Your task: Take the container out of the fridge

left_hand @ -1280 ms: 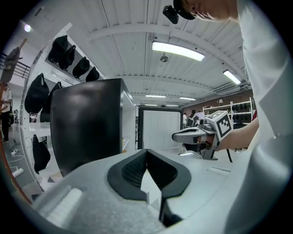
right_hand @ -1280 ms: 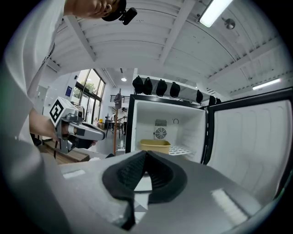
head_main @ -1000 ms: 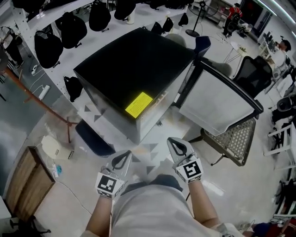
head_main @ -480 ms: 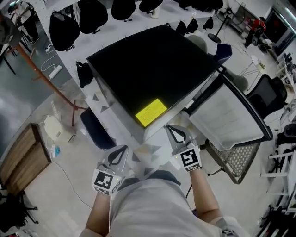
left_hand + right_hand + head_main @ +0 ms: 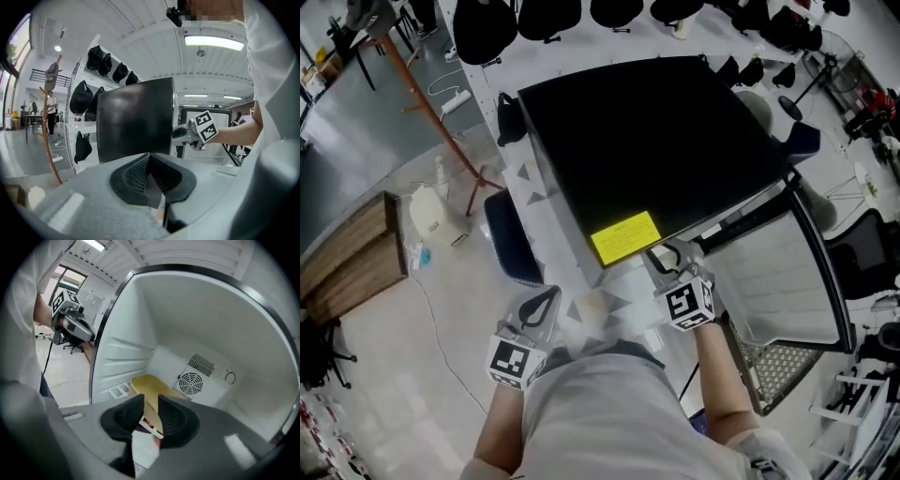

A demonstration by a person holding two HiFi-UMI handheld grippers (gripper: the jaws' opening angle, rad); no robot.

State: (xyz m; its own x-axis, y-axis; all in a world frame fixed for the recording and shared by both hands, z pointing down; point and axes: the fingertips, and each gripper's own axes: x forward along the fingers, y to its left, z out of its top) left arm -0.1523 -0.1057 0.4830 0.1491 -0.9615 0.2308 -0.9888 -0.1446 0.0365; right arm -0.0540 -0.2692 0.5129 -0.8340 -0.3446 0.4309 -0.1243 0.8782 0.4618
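A small fridge with a black top (image 5: 647,141) and a yellow sticker (image 5: 624,236) stands in front of me, its door (image 5: 778,272) swung open to the right. My right gripper (image 5: 667,258) is at the fridge's opening. In the right gripper view a pale yellow container (image 5: 150,387) sits on the white fridge floor below a round fan grille (image 5: 191,381). My right gripper's (image 5: 151,401) jaws are opening, with the container's near edge showing in the gap; the pads do not press on it. My left gripper (image 5: 539,314) hangs low by my body, shut and empty (image 5: 150,176).
A wire-mesh chair (image 5: 778,366) stands under the open door. At the left are a wooden bench (image 5: 347,262), a white jug (image 5: 431,214), a red stand (image 5: 431,103) and a dark blue mat (image 5: 511,239). Black bags (image 5: 516,23) hang on the white rack behind the fridge.
I have stepped closer to the fridge. My right gripper has moved forward to the fridge's opening and its jaws have parted. My left gripper stays low and shut.
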